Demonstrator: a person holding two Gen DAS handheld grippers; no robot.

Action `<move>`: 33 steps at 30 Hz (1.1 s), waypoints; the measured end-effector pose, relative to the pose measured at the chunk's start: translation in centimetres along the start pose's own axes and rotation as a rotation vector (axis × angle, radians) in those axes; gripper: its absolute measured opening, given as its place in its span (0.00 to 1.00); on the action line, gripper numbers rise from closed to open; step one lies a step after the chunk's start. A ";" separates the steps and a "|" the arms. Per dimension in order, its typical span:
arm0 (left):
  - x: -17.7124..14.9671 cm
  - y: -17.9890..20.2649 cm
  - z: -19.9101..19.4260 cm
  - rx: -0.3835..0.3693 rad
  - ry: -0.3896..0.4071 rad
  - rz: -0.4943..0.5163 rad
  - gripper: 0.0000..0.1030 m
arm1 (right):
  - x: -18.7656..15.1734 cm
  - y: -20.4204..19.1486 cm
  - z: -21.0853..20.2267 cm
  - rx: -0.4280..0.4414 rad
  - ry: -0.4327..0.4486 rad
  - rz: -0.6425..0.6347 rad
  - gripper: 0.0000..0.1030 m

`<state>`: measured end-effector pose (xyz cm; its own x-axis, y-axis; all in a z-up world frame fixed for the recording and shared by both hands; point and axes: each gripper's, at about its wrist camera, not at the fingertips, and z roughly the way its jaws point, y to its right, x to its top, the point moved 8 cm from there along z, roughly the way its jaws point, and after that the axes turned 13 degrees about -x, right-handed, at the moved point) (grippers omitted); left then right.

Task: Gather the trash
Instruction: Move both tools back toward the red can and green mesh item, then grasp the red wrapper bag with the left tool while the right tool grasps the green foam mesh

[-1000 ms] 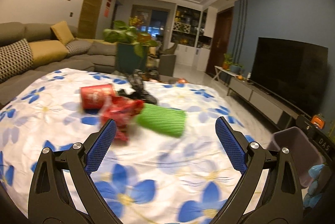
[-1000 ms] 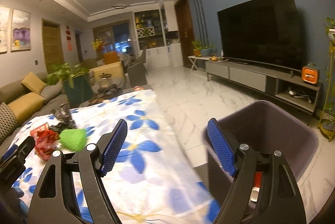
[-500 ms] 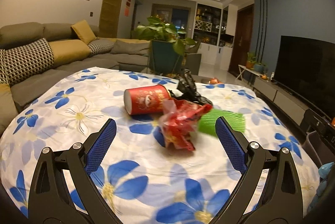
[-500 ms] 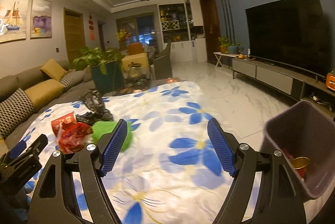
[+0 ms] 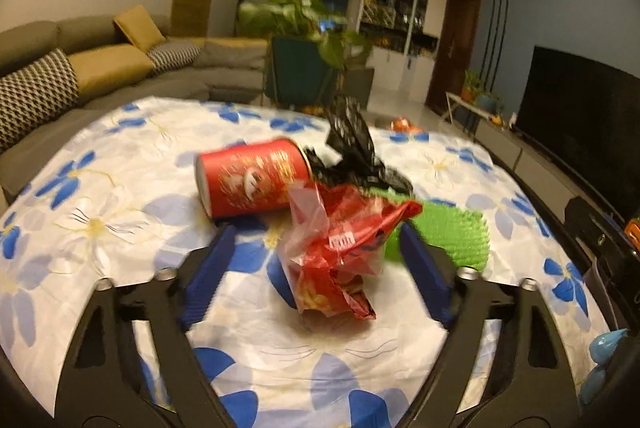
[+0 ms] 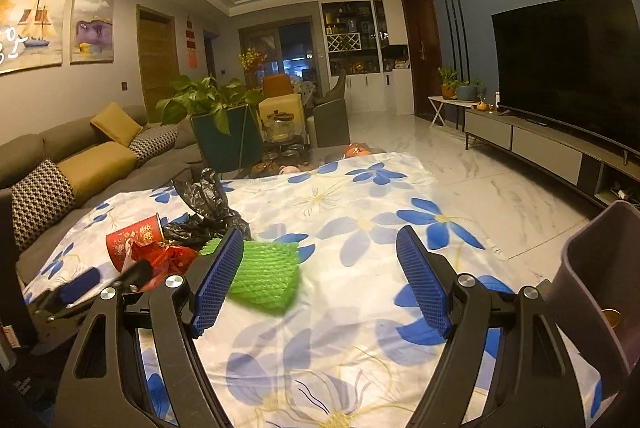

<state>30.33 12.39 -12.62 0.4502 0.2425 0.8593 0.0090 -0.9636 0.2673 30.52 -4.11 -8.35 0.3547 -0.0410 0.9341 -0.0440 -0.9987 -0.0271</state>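
Trash sits in a little pile on my flowered tablecloth (image 6: 360, 211). My left gripper (image 5: 316, 264) is spread wide around the crinkly red snack bag (image 5: 340, 248), not touching it. Behind the bag lie a red can (image 5: 252, 179) on its side and a black plastic bag (image 5: 352, 151). The green foam net (image 6: 268, 276) lies just right of the snack bag. My right gripper (image 6: 320, 280) is spread wide and empty. The gray bin (image 6: 600, 292) stands off the cloth's right edge.
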 end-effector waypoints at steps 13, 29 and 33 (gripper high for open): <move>-1.1 -0.1 0.2 -0.124 -0.041 -0.062 0.12 | -1.9 -3.1 3.8 0.044 -0.135 -0.027 0.75; 2.7 -3.3 -11.1 -0.030 0.232 -0.102 0.11 | -4.0 -8.0 6.4 0.054 -0.227 -0.178 0.75; 2.8 -3.6 -11.3 -0.030 0.228 -0.107 0.11 | -4.8 -8.1 7.0 0.043 -0.259 -0.203 0.71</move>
<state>21.50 17.77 -6.27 0.2349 0.3657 0.9006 0.0174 -0.9280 0.3723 35.74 3.93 -15.10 0.5782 0.1575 0.8006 0.0891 -0.9875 0.1299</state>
